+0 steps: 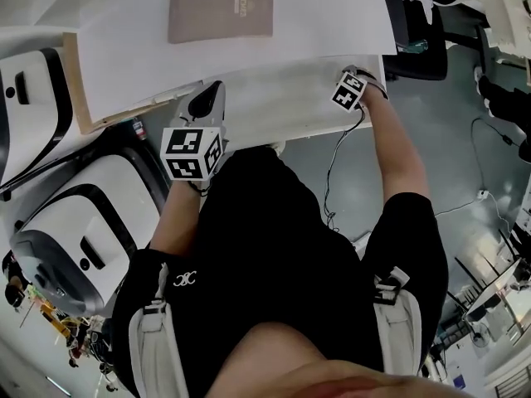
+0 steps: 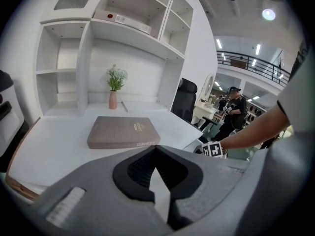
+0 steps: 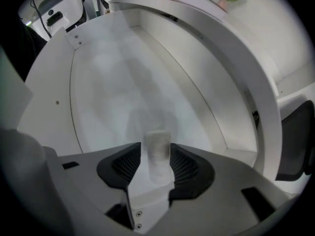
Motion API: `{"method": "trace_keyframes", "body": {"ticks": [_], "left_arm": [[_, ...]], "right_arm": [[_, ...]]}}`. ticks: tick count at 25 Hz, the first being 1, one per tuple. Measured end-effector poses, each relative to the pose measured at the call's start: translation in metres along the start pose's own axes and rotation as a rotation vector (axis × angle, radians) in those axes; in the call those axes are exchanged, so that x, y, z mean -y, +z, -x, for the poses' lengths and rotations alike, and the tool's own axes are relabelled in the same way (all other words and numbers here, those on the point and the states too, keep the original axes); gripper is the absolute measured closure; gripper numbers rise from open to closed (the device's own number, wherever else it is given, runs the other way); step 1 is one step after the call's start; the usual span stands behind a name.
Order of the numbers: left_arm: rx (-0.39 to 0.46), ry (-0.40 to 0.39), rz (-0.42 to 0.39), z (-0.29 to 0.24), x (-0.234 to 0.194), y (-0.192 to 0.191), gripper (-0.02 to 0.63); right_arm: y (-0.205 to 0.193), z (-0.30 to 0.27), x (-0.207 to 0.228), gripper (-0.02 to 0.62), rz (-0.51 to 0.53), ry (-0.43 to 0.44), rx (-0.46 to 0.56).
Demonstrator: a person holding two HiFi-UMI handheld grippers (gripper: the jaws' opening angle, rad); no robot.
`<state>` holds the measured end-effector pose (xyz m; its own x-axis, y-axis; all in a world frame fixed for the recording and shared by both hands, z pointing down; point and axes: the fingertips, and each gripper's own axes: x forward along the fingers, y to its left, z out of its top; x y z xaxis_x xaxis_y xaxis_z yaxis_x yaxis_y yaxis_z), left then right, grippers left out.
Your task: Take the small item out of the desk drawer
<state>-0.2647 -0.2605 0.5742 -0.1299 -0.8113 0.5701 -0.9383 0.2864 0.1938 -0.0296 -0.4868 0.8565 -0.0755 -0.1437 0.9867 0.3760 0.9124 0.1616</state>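
Note:
In the right gripper view, a small translucent cylinder (image 3: 157, 144) stands upright in the white desk drawer (image 3: 118, 77). My right gripper (image 3: 155, 162) is shut on it, one dark pad against each side. In the head view only that gripper's marker cube (image 1: 349, 90) shows, at the right end of the open drawer (image 1: 282, 98); its jaws are hidden. My left gripper (image 1: 216, 88) hangs at the drawer's left end, over the desk edge. Its jaws are shut with nothing between them (image 2: 156, 147).
A brown book (image 1: 221, 10) lies flat on the white desk top (image 1: 332, 15). A pink vase with a plant (image 2: 114, 90) stands at the back under shelves. A black office chair (image 1: 415, 31) is at the right, white machines (image 1: 75, 222) at the left, and a cable (image 1: 332, 172) on the floor.

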Motion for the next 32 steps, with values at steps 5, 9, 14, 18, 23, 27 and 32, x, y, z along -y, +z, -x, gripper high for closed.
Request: {"method": "trace_keyframes", "body": {"ticks": [5,9,14,18,23,27,32], "left_arm": [[0.01,0.003,0.004,0.0,0.002,0.001,0.592],[0.034,-0.008,-0.013,0.001,0.008,0.011,0.592],[0.066,-0.034,-0.035,0.007,0.024,0.021,0.592],[0.084,-0.058,-0.057,0.01,0.038,0.027,0.592],[0.116,-0.102,-0.092,0.016,0.063,0.036,0.592],[0.129,-0.131,-0.116,0.025,0.082,0.039,0.592],[0.177,-0.188,-0.169,0.026,0.104,0.058,0.592]], "right_arm": [[0.001,-0.003,-0.009,0.465,0.01,-0.016,0.025],[0.01,0.009,-0.011,0.465,-0.016,-0.026,0.07],[0.019,0.037,-0.013,0.468,-0.071,-0.044,0.142],[0.034,0.068,-0.016,0.471,-0.13,-0.057,0.236],[0.049,0.123,-0.011,0.472,-0.319,-0.078,0.42],[0.057,0.178,-0.009,0.476,-0.515,-0.07,0.603],[0.056,0.256,0.015,0.476,-0.668,-0.174,0.8]]}}
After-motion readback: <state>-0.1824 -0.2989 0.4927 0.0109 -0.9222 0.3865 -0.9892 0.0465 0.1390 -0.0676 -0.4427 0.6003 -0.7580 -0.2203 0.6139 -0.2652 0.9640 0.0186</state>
